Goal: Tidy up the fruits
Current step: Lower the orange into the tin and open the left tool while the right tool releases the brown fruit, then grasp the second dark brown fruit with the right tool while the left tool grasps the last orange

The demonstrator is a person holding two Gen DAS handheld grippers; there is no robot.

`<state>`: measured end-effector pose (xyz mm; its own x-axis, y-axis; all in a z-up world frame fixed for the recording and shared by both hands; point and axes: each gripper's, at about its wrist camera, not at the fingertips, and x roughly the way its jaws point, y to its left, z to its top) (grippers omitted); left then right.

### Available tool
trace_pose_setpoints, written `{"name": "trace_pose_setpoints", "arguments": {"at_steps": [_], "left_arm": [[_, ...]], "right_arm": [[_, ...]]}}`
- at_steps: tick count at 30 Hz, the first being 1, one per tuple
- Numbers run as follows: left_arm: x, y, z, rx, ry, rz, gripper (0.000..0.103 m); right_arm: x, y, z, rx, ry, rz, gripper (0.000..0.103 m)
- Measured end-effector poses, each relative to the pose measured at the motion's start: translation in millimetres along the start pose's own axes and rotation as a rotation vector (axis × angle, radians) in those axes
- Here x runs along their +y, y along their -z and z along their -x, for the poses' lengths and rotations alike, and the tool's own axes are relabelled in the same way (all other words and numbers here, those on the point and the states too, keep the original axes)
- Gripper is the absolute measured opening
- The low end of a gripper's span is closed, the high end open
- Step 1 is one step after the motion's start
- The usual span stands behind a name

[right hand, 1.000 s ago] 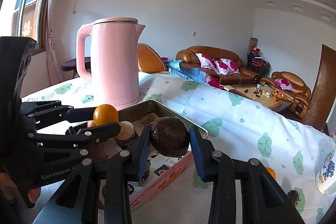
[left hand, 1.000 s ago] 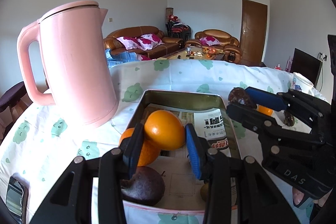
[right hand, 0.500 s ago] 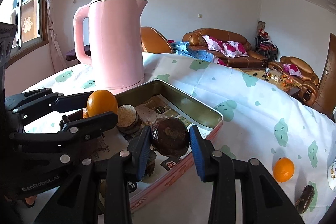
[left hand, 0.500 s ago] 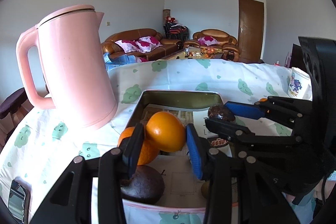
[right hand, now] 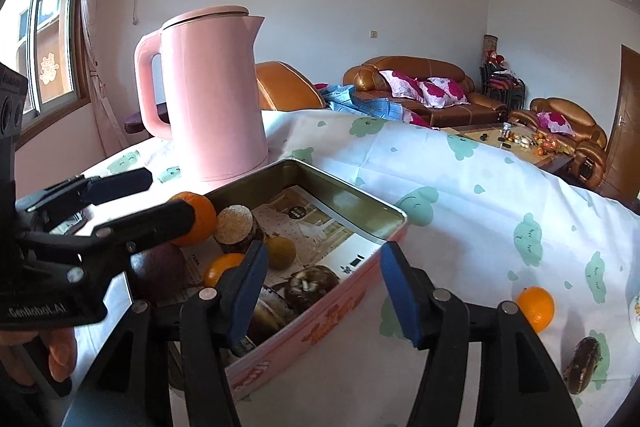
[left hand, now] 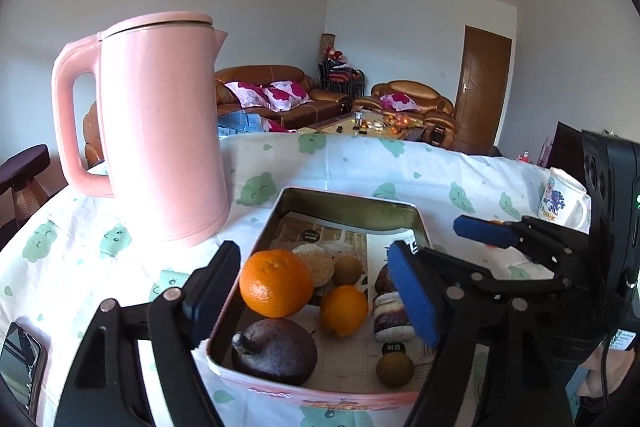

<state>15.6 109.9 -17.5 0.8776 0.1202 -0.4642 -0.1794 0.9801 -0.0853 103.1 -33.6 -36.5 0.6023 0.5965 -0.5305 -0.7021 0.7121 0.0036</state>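
1. The left tongs (left hand: 316,291) are spreading, pads clear of everything; the large orange (left hand: 276,283) lies between the jaws inside the tin (left hand: 352,201), touching neither pad.
2. The right tongs (right hand: 320,291) are also spreading, empty, straddling the tin's near wall; the dark brown fruit (right hand: 312,285) rests in the tin just inside that wall.
3. Handling, as a judgement: the oranges look firm, round and smooth, so they may roll off flat pads; a grip across the widest middle suits best. The dark brown fruit looks softer-skinned and calls for a gentler squeeze.
4. Two fruits remain on the worktop (right hand: 460,187), well to the right of the tin: a small orange (right hand: 536,309) and, nearer the camera, a dark fruit (right hand: 582,365).
5. The pink kettle (left hand: 160,131) stands just beside the tin's far left corner.
6. A second ago the left tongs pinched the large orange and the right tongs pinched the dark brown fruit, both above the tin; now both fruits lie released inside it.
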Motion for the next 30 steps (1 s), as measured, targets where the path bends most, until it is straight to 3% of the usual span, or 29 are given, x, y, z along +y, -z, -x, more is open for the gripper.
{"name": "trace_pose_setpoints", "arguments": {"at_steps": [6, 10, 13, 17, 20, 23, 30], "left_arm": [[-25, -9, -3, 0.023, 0.031, -0.036, 0.080], [-53, -14, -12, 0.055, 0.063, -0.073, 0.080], [-78, -17, -21, 0.080, 0.091, -0.104, 0.080], [-118, -16, -39, 0.108, 0.105, -0.176, 0.081], [-139, -13, -56, 0.150, 0.122, -0.201, 0.081], [-150, -11, -68, 0.182, 0.127, -0.203, 0.081], [-159, -10, -77, 0.202, 0.116, -0.218, 0.081]], "right_arm": [[-39, 3, 31, -0.023, 0.126, -0.049, 0.060], [-89, 15, 52, -0.010, 0.314, -0.096, 0.060], [-130, 28, 64, 0.006, 0.388, -0.185, 0.060], [-170, 41, 72, 0.039, 0.376, -0.302, 0.060], [-186, 49, 70, 0.069, 0.308, -0.369, 0.060], [-190, 55, 66, 0.094, 0.221, -0.415, 0.060], [-184, 66, 37, 0.235, 0.183, -0.412, 0.060]]}}
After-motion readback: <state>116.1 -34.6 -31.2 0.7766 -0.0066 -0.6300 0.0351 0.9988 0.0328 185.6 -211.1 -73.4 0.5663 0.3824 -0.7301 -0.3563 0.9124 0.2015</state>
